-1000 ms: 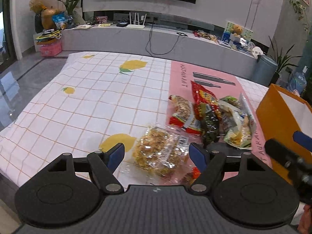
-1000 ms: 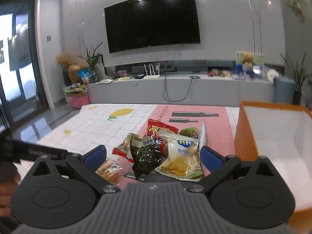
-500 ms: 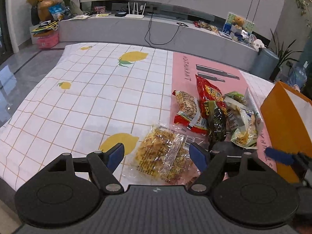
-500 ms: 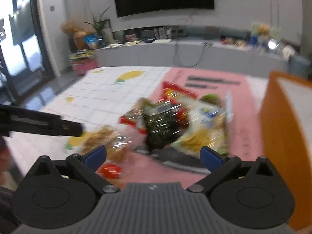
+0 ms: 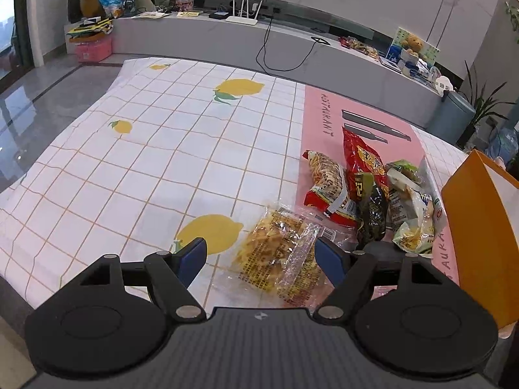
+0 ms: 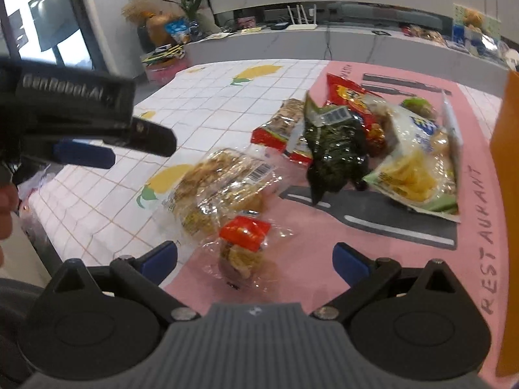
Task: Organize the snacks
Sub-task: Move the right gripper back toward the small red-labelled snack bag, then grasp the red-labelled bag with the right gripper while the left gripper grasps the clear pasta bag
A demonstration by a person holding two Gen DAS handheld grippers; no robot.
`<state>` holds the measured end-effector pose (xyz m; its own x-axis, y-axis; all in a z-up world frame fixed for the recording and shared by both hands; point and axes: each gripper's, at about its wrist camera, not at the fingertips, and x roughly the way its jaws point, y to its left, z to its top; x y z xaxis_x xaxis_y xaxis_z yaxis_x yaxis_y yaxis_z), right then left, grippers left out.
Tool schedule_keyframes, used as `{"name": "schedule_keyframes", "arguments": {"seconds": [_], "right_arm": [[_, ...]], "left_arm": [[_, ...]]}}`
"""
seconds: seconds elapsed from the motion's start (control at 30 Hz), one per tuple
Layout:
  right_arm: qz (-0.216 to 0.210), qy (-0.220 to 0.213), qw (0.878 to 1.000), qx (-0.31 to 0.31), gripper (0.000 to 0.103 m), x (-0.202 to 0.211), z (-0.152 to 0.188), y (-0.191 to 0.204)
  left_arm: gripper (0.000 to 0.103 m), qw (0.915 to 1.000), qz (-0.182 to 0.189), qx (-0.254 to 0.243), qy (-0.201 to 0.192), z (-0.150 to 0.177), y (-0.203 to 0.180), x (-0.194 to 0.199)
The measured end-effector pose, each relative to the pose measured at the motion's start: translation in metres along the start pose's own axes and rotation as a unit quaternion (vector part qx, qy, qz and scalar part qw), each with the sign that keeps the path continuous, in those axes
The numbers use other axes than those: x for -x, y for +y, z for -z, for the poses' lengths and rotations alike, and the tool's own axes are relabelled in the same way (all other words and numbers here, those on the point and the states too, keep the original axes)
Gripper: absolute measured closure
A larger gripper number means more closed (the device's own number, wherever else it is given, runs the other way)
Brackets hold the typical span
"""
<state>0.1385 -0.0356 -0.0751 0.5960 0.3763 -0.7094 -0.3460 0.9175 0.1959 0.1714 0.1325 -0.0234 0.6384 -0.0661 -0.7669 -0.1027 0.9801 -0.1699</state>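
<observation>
Both grippers stand spread wide, holding nothing: left gripper [image 5: 261, 257] straddles the clear yellow-snack bag [image 5: 275, 253], right gripper [image 6: 254, 259] the small red-labelled packet [image 6: 241, 243]. Beyond, a snack pile [image 6: 366, 142]; rightward, the orange box [image 5: 480, 227].

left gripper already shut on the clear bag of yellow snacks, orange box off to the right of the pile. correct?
Not quite. The left gripper is open: in the left wrist view its blue pads stand on either side of the clear bag of yellow snacks without pressing it, and the bag lies flat on the tablecloth. The orange box is indeed to the right of the pile.
</observation>
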Motion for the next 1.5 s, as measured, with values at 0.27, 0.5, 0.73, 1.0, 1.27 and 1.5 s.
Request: {"name": "schedule_keyframes", "arguments": {"seconds": [0.27,0.5,0.73,1.0,1.27,1.5], "right_arm": [[-0.005,0.007,1.000,0.022,0.055,-0.007,0.004,0.004],[0.006,-0.019,0.997,0.077,0.060,0.014,0.008,0.011],[0.049,-0.018,0.997,0.064,0.060,0.038,0.010,-0.014],[0.059,-0.030,0.998,0.022,0.060,0.059,0.004,-0.033],[0.063,-0.020,0.998,0.001,0.060,0.063,0.004,-0.040],[0.069,-0.019,0.997,-0.007,0.059,0.066,0.004,-0.046]], "left_arm": [[0.014,1.0000,-0.001,-0.003,0.003,0.002,-0.002,0.000],[0.014,0.9997,0.002,-0.020,0.012,0.004,-0.006,-0.005],[0.012,0.9907,0.059,-0.118,0.035,-0.004,-0.030,-0.018],[0.009,0.9752,0.013,-0.219,0.032,0.006,-0.051,-0.034],[0.008,0.9759,0.039,-0.201,0.075,0.000,-0.048,-0.058],[0.002,0.9782,0.014,-0.185,0.093,-0.007,-0.041,-0.079]]}}
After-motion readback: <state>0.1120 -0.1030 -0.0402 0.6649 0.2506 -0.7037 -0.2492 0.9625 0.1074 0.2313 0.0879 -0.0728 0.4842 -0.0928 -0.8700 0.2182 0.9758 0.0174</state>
